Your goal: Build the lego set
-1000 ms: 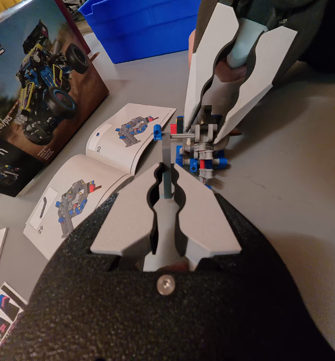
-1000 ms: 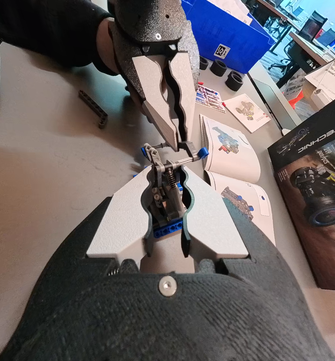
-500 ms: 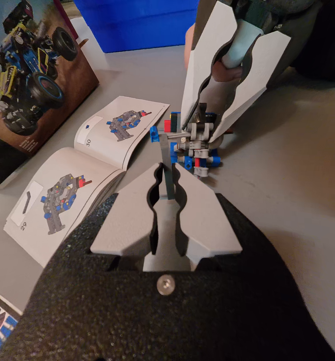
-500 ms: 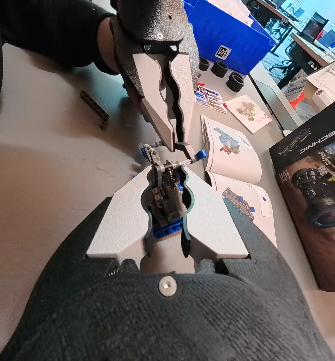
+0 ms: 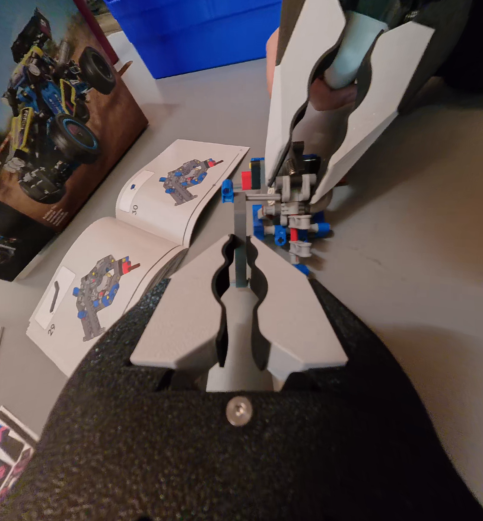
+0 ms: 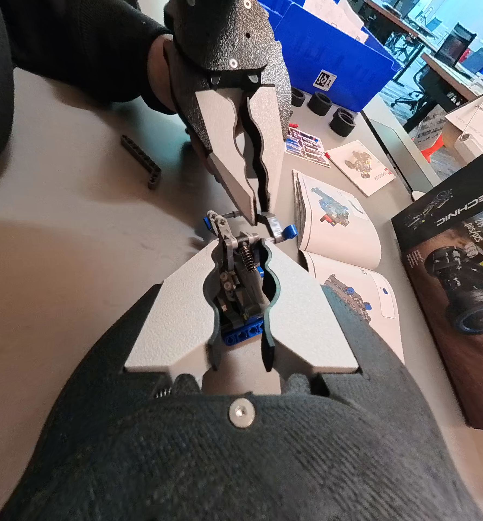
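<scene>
A partly built lego assembly (image 5: pixel 294 197) of grey, blue and red parts, with a spring, stands on the grey table. My right gripper (image 6: pixel 239 245) is shut on the assembly (image 6: pixel 240 282) and holds it upright. It comes in from the top of the left wrist view (image 5: pixel 291 191). My left gripper (image 5: pixel 239 239) is shut on a grey beam (image 5: pixel 240 222). The beam's far end sits at a thin axle next to a blue bush (image 5: pixel 226 191). In the right wrist view the left gripper (image 6: pixel 258 217) reaches down from above onto the beam (image 6: pixel 272 224) beside the bush (image 6: pixel 291 229).
An open instruction booklet (image 5: pixel 150 225) (image 6: pixel 339 225) lies just beside the assembly, with the set's box (image 5: pixel 51 112) (image 6: pixel 460 267) beyond it. A blue bin (image 6: pixel 333 56), black tyres (image 6: pixel 322 103), a sticker sheet (image 6: pixel 305 146), a leaflet (image 6: pixel 361 166) and a dark L-shaped beam (image 6: pixel 141 160) also lie on the table. The gap from one gripper's tips to the other's is roughly 4 cm.
My left gripper has shifted a little and come back, still holding the grey beam at the axle. My right gripper and the assembly have stayed still.
</scene>
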A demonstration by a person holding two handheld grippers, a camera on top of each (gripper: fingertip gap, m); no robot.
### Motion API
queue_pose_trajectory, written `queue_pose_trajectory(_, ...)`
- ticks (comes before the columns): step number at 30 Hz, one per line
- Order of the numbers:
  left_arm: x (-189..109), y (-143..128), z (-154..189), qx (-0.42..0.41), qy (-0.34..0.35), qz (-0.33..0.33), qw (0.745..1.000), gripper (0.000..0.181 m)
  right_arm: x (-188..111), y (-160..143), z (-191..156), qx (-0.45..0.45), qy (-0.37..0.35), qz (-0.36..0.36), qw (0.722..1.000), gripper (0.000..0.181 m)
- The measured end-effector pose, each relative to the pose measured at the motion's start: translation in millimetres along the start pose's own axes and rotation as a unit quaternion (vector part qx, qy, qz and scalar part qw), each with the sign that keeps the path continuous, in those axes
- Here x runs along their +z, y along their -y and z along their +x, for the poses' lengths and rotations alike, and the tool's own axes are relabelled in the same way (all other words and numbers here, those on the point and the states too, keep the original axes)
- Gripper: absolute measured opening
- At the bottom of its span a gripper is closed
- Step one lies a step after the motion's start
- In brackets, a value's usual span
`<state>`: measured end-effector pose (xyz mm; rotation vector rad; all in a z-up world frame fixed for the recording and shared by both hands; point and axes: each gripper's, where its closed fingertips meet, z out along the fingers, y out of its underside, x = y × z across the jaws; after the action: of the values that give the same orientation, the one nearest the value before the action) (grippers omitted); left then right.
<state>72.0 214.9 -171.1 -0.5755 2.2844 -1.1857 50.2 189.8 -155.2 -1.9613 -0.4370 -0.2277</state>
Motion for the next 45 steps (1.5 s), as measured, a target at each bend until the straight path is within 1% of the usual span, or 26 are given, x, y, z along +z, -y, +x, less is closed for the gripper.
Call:
queue_pose_trajectory(3, -1, -2, -9, -0.003, 0.024, -0.002, 1.0, 0.004, -2, 1, -2, -0.001, 0.009, 0.006, 1.0, 0.023)
queue_pose_trajectory(5, -4, -1, -14, -0.01, 0.035, 0.004, 0.999, 0.004, -4, 5, -3, 0.002, 0.014, 0.02, 1.0, 0.029)
queue_pose_trajectory(9, -9, 8, -20, -0.008, 0.053, 0.027, 0.998, 0.005, -19, 31, -1, 0.045, 0.027, 0.1, 0.994, 0.035)
queue_pose_trajectory(11, -11, 10, -23, 0.003, 0.068, 0.03, 0.997, 0.005, -29, 40, 9, 0.071, 0.015, 0.135, 0.988, 0.035)
queue_pose_trajectory(13, -14, 14, -26, 0.023, 0.084, 0.033, 0.996, 0.005, -34, 42, 19, 0.099, -0.003, 0.153, 0.983, 0.035)
queue_pose_trajectory(17, -23, 31, -31, 0.069, 0.127, 0.055, 0.988, 0.004, -33, 45, 35, 0.146, -0.043, 0.156, 0.976, 0.037)
queue_pose_trajectory(21, -30, 50, -32, 0.117, 0.168, 0.059, 0.977, 0.005, -29, 56, 40, 0.178, -0.053, 0.173, 0.967, 0.036)
queue_pose_trajectory(23, -33, 60, -31, 0.147, 0.19, 0.064, 0.969, 0.005, -27, 60, 39, 0.187, -0.049, 0.18, 0.965, 0.033)
queue_pose_trajectory(24, -33, 64, -30, 0.162, 0.198, 0.064, 0.965, 0.005, -27, 61, 39, 0.187, -0.05, 0.184, 0.964, 0.034)
queue_pose_trajectory(27, -31, 67, -31, 0.204, 0.226, 0.052, 0.951, 0.005, -28, 65, 39, 0.173, -0.052, 0.192, 0.965, 0.031)
queue_pose_trajectory(29, -28, 69, -31, 0.212, 0.231, 0.046, 0.949, 0.005, -30, 67, 39, 0.167, -0.054, 0.2, 0.964, 0.029)
queue_pose_trajectory(33, -27, 79, -26, 0.21, 0.232, 0.07, 0.947, 0.005, -33, 68, 40, 0.159, -0.063, 0.207, 0.963, 0.02)
queue_pose_trajectory(38, -29, 76, -27, 0.22, 0.242, 0.07, 0.942, 0.005, -36, 72, 37, 0.142, -0.064, 0.218, 0.963, 0.008)
queue_pose_trajectory(41, -31, 75, -27, 0.22, 0.245, 0.075, 0.941, 0.005, -34, 68, 38, 0.144, -0.068, 0.21, 0.965, 0.013)
queue_pose_trajectory(42, -32, 76, -27, 0.22, 0.246, 0.077, 0.941, 0.005, -33, 65, 41, 0.15, -0.077, 0.202, 0.965, 0.016)
queue_pose_trajectory(45, -33, 77, -27, 0.21, 0.242, 0.086, 0.943, 0.005, -38, 63, 49, 0.154, -0.105, 0.202, 0.961, 0.016)
